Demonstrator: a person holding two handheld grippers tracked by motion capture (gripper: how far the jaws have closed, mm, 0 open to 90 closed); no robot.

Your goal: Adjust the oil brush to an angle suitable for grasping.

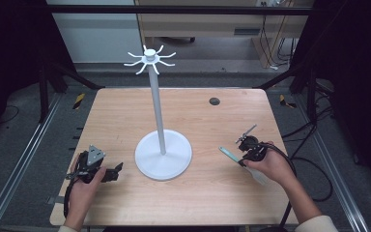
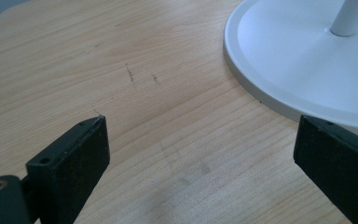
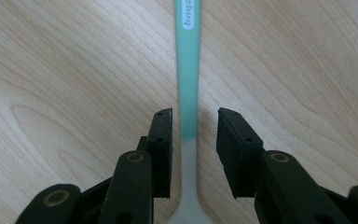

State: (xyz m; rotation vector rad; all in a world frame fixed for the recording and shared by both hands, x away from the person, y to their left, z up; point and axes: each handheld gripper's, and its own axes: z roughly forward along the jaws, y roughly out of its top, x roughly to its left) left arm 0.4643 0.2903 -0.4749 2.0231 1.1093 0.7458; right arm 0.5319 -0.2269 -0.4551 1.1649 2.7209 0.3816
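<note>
Right hand-held gripper (image 3: 195, 122): jaws narrowly parted astride the teal spoon (image 3: 189, 93) lying flat on the tabletop (image 3: 65, 70), not yet gripping. Judged: centre, lower, close squarely on the handle. Left hand-held gripper (image 2: 200, 149): wide, empty, near the white stand (image 1: 163, 153).

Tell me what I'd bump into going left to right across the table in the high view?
Left tool → white stand's round base → green-handled utensil → right tool, with the utensil's handle between its jaws.
</note>
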